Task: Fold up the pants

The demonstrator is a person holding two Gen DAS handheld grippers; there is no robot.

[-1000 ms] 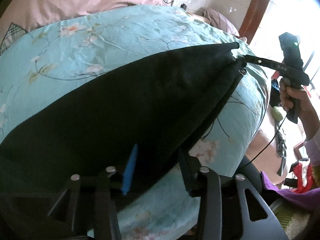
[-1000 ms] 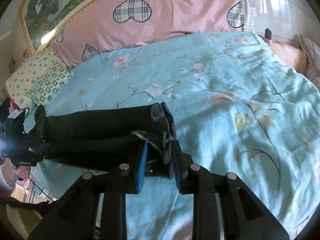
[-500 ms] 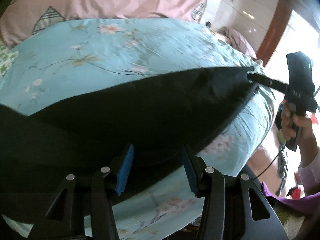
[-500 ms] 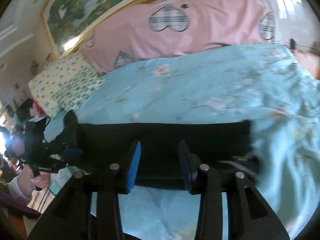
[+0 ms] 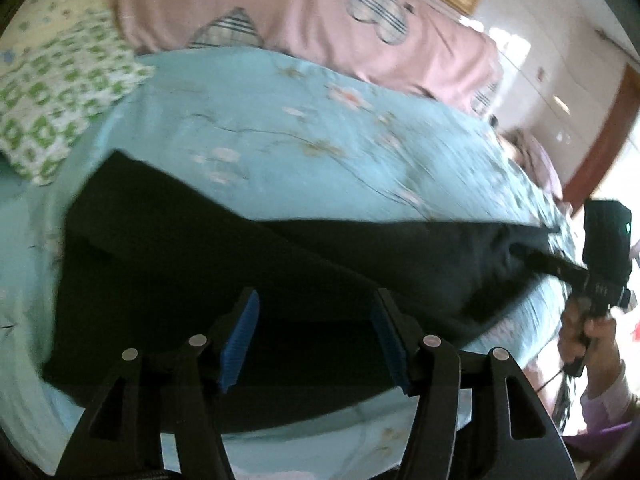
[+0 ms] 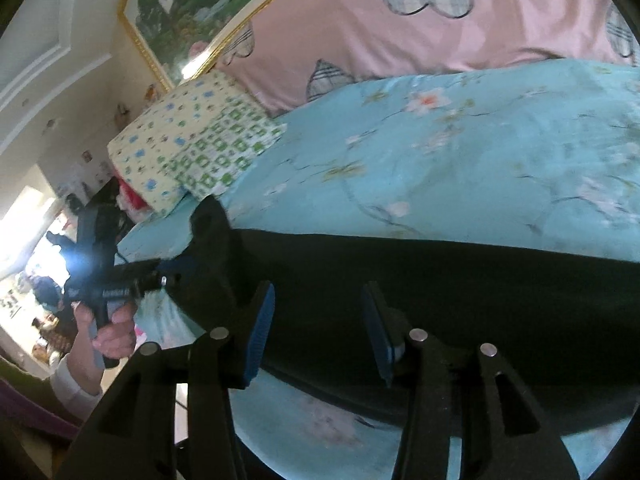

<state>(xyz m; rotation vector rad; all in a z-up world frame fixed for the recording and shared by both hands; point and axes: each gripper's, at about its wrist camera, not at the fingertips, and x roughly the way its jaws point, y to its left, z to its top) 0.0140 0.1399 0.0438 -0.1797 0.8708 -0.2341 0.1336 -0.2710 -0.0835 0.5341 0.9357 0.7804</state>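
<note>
Pants (image 5: pixel 248 272): black, stretched flat across bed (image 5: pixel 304 152). Left gripper (image 5: pixel 314 340): spread, level over one end. Right gripper (image 6: pixel 318 326): spread (nothing pinched), low over opposite end.

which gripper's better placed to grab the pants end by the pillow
Probably left: the left gripper sits right at that end of the pants, while the right gripper is open farther along them.

A home bedroom: a bed spread with a turquoise floral quilt (image 6: pixel 460 152), a long pink bolster with plaid hearts (image 6: pixel 420 28) along its head, a green-and-yellow patterned pillow (image 6: pixel 188 144) beside it, and a gilt-framed landscape painting (image 6: pixel 188 4) hanging on the wall above
</note>
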